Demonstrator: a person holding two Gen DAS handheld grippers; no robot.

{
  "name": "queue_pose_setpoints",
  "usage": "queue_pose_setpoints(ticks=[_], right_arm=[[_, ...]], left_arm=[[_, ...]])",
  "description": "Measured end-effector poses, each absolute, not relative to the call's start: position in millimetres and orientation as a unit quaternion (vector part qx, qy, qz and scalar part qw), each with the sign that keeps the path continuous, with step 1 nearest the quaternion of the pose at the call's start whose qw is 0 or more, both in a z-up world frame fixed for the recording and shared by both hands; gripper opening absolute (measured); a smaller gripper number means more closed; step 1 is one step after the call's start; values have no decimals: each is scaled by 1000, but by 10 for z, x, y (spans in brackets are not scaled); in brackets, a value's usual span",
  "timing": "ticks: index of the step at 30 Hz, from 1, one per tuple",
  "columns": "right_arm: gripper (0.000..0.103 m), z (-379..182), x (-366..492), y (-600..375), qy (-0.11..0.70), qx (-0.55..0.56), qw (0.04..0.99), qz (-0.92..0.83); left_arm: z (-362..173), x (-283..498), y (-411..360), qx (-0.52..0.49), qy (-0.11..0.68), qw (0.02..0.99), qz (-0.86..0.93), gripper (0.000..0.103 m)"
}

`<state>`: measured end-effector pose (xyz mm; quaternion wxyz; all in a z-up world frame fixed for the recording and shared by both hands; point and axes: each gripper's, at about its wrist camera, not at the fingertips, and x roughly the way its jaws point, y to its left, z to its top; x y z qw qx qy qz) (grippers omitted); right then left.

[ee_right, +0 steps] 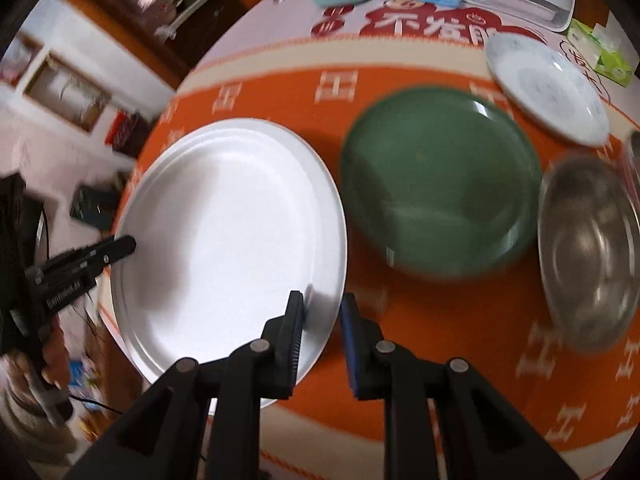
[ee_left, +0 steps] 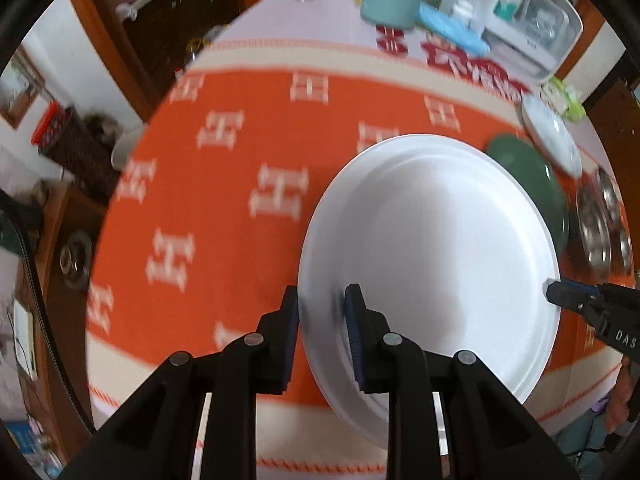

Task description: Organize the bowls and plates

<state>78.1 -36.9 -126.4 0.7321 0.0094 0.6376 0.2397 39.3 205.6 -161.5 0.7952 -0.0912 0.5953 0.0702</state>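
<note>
White plate (ee_left: 432, 248) sat lower right of the left wrist view, over the orange worktop (ee_left: 224, 152). Left hand-held gripper (ee_left: 322, 312) and right hand-held gripper (ee_right: 322, 320) each pinched opposite rims, likely sharing its weight. Green plate (ee_right: 436, 184) lay beside.

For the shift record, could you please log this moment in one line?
white plate: held at opposite rims | left gripper: shut on it | right gripper: shut on it | green plate: on table

Orange-clothed table (ee_right: 280, 92) bearing green plate (ee_right: 440, 184), steel bowl (ee_right: 588, 248)
</note>
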Motion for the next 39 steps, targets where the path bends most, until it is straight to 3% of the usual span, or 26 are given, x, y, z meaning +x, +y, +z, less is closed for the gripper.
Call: queue_pose_setpoints(ticks=[8,39], right_arm=[[19,-1503,189,-719,653,11,720,234],[19,-1595,188,-957,646,45,738,190]], left_arm=[[-1942,-11,1657,-84,615,781,67,22],[-2034,202,1307,-34,601,795,80,25]])
